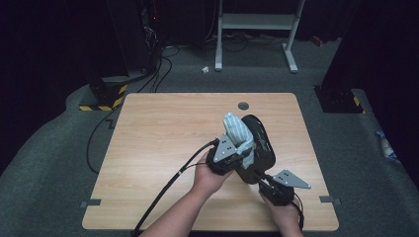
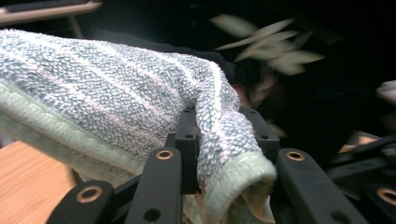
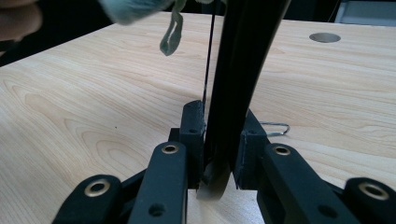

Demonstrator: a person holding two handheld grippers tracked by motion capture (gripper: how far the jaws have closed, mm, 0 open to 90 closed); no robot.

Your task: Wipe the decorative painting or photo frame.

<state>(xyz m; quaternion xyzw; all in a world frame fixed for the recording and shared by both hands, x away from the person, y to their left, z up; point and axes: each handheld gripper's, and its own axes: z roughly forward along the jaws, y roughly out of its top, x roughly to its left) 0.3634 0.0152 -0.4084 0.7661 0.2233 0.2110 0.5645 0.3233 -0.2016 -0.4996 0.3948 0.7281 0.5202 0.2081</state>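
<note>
**Cloth pressed on a black pan held over the tabletop**

At the left of the high view, the person's left hand (image 1: 210, 177) carries the left claw (image 1: 236, 154), whose cable (image 1: 165, 190) trails back toward the near edge of the tabletop (image 1: 163, 128). This claw is clamped on a blue-and-white striped terry cloth (image 1: 238, 131) with a pale green hem. In the left gripper view the cloth (image 2: 107, 98) is bunched between the two black jaws and drapes away to the upper left. In the high view the cloth lies against the upper face of a black pan (image 1: 259, 148), which is tilted and held up near the middle of the tabletop.

To the right, the right claw (image 1: 269, 185), in the person's right hand (image 1: 284, 212), is clamped on the pan's handle. The right gripper view shows the jaws pressed on either side of the dark handle (image 3: 233, 93), with the wood below and a round hole (image 3: 325, 37) in the tabletop's far part.
</note>
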